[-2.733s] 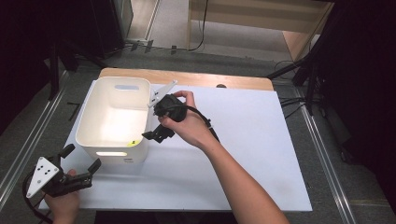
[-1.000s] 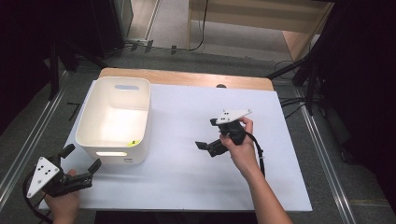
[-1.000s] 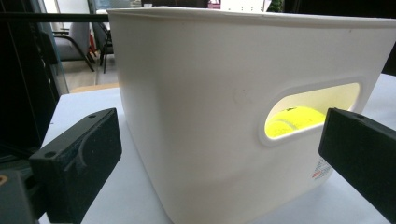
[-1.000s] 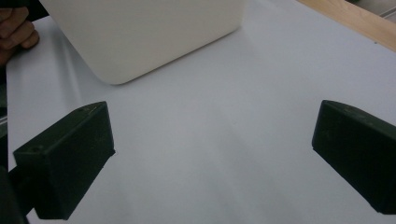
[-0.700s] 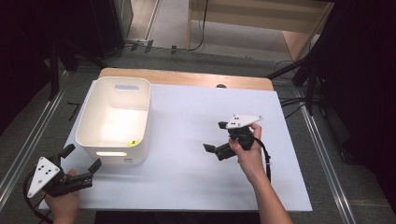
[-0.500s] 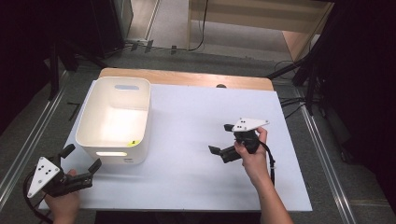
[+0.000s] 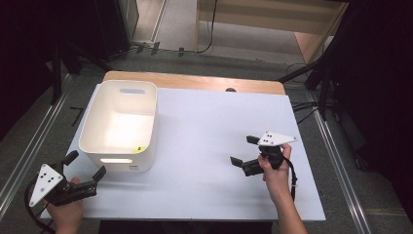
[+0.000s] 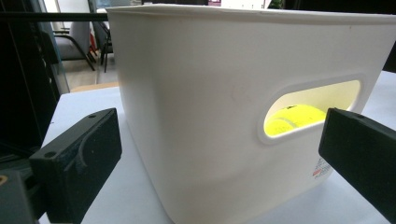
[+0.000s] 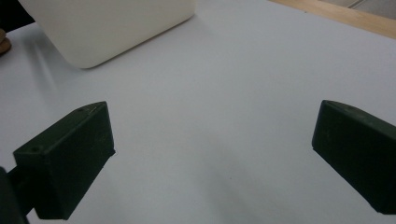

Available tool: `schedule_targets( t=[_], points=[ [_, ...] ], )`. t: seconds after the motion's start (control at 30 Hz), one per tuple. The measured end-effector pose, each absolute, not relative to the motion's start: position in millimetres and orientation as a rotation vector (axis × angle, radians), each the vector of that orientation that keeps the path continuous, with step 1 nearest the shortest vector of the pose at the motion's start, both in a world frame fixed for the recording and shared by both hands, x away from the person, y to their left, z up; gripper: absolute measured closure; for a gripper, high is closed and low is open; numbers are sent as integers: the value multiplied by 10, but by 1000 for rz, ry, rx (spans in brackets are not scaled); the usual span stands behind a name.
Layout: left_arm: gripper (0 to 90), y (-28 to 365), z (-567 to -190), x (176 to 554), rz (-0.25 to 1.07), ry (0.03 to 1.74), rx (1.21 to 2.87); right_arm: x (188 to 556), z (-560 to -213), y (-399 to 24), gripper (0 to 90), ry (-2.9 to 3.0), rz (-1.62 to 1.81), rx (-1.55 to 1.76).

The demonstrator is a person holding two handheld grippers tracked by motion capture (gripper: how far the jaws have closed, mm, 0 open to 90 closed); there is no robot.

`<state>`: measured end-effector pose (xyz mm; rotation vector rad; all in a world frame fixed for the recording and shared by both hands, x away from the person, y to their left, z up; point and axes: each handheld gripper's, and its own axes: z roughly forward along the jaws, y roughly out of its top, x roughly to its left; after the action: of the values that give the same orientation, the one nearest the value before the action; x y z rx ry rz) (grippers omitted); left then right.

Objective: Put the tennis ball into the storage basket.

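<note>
- A white bin (image 7: 122, 127) stood on the left part of the white table top (image 7: 204, 122), its handle slot facing the person.
- Through that slot, in the left gripper view, a yellow-green ball (image 8: 292, 119) showed inside the bin.
- The left gripper (image 7: 84, 171) was held just in front of the bin's near left corner, jaws spread wide with nothing between them.
- The right gripper (image 7: 243, 151) was held well to the right of the bin over bare table, jaws likewise wide apart and empty, pointing toward the bin.
</note>
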<state>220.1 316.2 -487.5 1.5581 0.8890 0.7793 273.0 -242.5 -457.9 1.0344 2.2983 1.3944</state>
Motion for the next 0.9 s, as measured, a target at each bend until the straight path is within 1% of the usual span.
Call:
schedule_targets(
  t=[0.9],
  points=[
    [0,3180,-4873,2205,773,891,1549,2314,-4834,-3065,0,2132,1455,1143]
  ],
)
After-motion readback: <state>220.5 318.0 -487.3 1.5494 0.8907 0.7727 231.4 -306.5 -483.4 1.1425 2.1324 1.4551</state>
